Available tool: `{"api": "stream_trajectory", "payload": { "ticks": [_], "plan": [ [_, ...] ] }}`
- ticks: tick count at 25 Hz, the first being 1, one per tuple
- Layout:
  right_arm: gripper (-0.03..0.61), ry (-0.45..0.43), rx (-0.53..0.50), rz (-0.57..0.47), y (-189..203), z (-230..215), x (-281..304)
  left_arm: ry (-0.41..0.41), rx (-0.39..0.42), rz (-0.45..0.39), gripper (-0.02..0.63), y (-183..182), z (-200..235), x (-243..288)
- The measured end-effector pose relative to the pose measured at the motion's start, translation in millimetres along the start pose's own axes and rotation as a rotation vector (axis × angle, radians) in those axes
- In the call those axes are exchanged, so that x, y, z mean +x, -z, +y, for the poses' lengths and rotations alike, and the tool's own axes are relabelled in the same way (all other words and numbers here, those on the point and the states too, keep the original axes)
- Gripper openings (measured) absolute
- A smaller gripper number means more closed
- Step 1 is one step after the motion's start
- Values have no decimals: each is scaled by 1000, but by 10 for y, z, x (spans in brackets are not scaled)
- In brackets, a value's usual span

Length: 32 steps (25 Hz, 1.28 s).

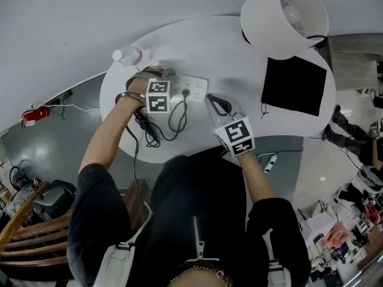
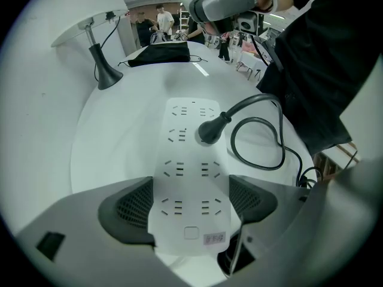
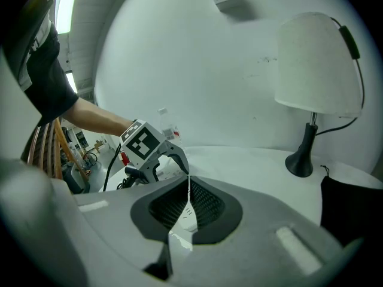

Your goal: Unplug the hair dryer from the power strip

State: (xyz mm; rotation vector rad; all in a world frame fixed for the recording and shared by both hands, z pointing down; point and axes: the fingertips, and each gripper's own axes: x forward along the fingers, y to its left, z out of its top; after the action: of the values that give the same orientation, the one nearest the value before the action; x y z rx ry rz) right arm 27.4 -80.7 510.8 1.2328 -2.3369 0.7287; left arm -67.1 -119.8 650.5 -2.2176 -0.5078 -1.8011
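A white power strip (image 1: pixel 190 88) lies on the round white table (image 1: pixel 227 52). One black plug (image 2: pixel 210 130) sits in a socket of the power strip (image 2: pixel 190 178), and its black cord (image 2: pixel 263 133) loops away toward the table's near edge. My left gripper (image 1: pixel 160 88) points steeply down over the strip's left end. In the left gripper view my left gripper (image 2: pixel 188 205) has its pads against both long sides of the strip. My right gripper (image 1: pixel 212 100) hovers just right of the strip, and the right gripper view shows it (image 3: pixel 188 199) shut and empty.
A white lamp (image 1: pixel 286 18) stands at the back right of the table, with a black cloth (image 1: pixel 294 85) in front of it. A clear water bottle (image 1: pixel 128 55) stands at the back left. Wooden furniture (image 1: pixel 30 232) stands on the floor at the left.
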Motion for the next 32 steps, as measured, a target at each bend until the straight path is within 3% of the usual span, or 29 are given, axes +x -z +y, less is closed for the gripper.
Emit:
{"api": "stream_trajectory", "payload": {
  "ticks": [26,32],
  "plan": [
    [6,-50,-97,54,96,44,170,33,-15,5,390,-9,10,4],
    [6,-81,-198,45,91,120,198,35,-14,7,390,-15,11,-4]
  ]
}}
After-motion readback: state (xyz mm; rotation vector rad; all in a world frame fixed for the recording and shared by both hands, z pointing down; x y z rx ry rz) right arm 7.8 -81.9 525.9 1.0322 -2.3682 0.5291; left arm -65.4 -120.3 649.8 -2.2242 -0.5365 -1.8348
